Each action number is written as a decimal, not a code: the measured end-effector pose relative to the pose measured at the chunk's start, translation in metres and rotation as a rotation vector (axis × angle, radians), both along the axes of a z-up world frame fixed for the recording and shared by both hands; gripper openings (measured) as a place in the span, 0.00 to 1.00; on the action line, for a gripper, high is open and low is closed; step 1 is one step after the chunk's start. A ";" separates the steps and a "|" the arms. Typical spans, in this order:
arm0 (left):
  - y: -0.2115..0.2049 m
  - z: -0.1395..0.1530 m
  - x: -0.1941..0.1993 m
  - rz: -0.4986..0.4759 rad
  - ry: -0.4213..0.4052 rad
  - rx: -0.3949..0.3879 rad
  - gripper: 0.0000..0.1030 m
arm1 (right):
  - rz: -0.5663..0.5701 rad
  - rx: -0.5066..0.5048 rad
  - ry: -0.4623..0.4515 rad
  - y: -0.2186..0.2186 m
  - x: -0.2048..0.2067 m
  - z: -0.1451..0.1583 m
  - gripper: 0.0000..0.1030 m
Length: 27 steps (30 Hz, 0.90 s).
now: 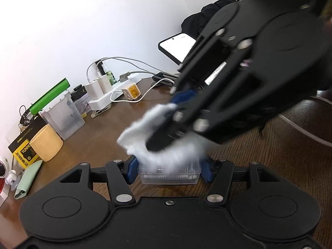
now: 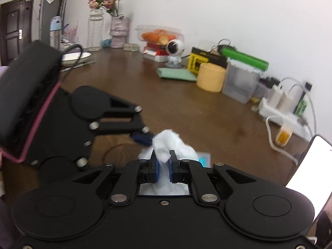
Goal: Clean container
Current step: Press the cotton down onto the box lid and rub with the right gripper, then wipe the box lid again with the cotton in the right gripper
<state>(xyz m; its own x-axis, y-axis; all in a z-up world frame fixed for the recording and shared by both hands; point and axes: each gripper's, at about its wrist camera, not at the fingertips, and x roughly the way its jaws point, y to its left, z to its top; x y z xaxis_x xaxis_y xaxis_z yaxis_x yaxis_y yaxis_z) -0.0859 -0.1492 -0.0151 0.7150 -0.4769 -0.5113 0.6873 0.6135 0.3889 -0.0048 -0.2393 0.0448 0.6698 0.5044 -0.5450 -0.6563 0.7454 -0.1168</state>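
A small clear plastic container [image 1: 169, 176] stands on the brown wooden table, clamped between the blue pads of my left gripper [image 1: 169, 171]. My right gripper [image 1: 166, 132] comes down from the upper right, shut on a white tissue [image 1: 145, 137] that presses into the container's open top. In the right wrist view the tissue [image 2: 170, 143] bulges out past the blue pads of the right gripper [image 2: 164, 164], and a pale corner of the container [image 2: 204, 159] shows just beyond. The left gripper's blue fingertip [image 2: 143, 138] sits at the tissue's left.
Along the wall stand a yellow cup [image 1: 46, 145], a clear bin with a green lid [image 1: 62, 116], a white power strip with chargers [image 1: 110, 91] and cables. A lit phone [image 1: 178, 45] leans at the back right. A green cloth [image 1: 27, 180] lies at the left.
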 end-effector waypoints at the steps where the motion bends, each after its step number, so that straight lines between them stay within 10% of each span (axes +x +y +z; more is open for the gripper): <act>1: 0.000 0.000 0.000 0.000 -0.001 0.000 0.56 | -0.019 -0.010 -0.013 0.000 0.004 -0.001 0.09; 27: 0.001 0.001 0.002 -0.009 0.002 0.000 0.56 | -0.088 -0.069 0.043 -0.030 0.000 -0.003 0.08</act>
<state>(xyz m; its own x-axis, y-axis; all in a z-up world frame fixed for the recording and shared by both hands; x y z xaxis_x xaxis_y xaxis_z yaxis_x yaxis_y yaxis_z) -0.0841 -0.1482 -0.0142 0.7099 -0.4829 -0.5126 0.6933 0.6073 0.3880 -0.0046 -0.2697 0.0416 0.6851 0.4050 -0.6055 -0.5944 0.7913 -0.1433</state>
